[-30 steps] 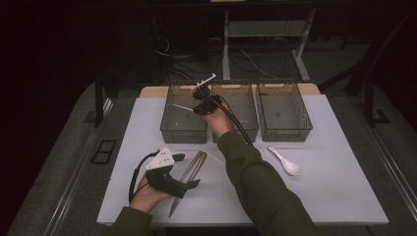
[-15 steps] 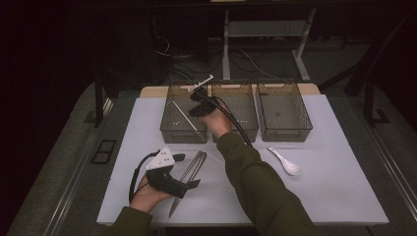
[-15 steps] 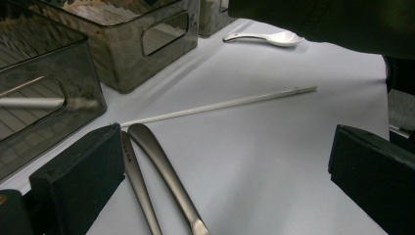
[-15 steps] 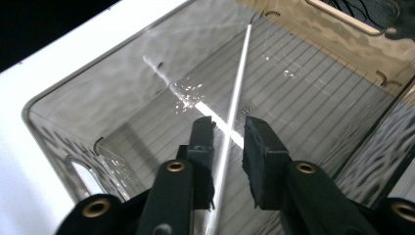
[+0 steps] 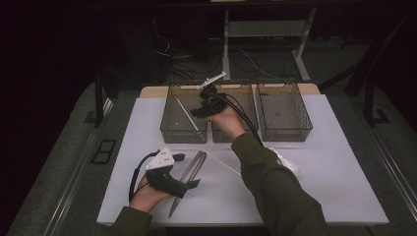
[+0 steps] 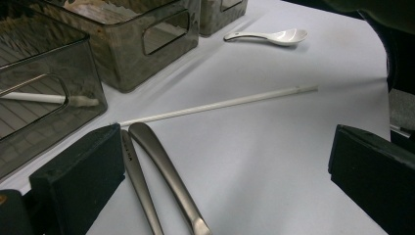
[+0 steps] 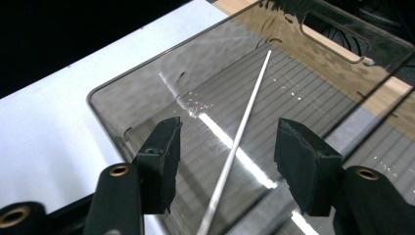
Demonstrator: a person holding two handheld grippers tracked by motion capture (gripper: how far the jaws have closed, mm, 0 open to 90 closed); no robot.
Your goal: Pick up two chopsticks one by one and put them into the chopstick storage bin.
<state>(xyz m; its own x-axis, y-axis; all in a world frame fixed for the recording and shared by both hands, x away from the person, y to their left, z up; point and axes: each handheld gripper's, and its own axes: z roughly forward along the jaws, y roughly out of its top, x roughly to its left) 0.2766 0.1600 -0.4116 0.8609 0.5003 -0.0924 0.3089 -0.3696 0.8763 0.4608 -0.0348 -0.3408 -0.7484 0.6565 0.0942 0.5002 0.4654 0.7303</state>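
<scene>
Fingers of the right gripper (image 7: 227, 161) stand about half open above the left bin (image 5: 173, 129), with nothing between the pads. They have just been opening: half a second ago they were nearly closed over this same bin. A white chopstick (image 7: 240, 137) now lies loose inside the left bin, slanting across its ribbed floor, clear of both pads. Judged from this, the chopstick has been released and this placement is complete.

Left gripper (image 6: 220, 181) rests on the white mat in front of the left bin, jaws wide open, holding nothing. Just beside its left pad lie the metal tongs (image 6: 156, 176), both arms flat on the mat. A second white chopstick (image 6: 220, 104) lies on the mat beyond the tongs, between them and the front wall of the left bin. A white ceramic spoon (image 6: 274, 35) lies farther off, well to the right of the left bin.

Remaining work, by judgement: the second chopstick, the tongs and the spoon are not yet binned.
</scene>
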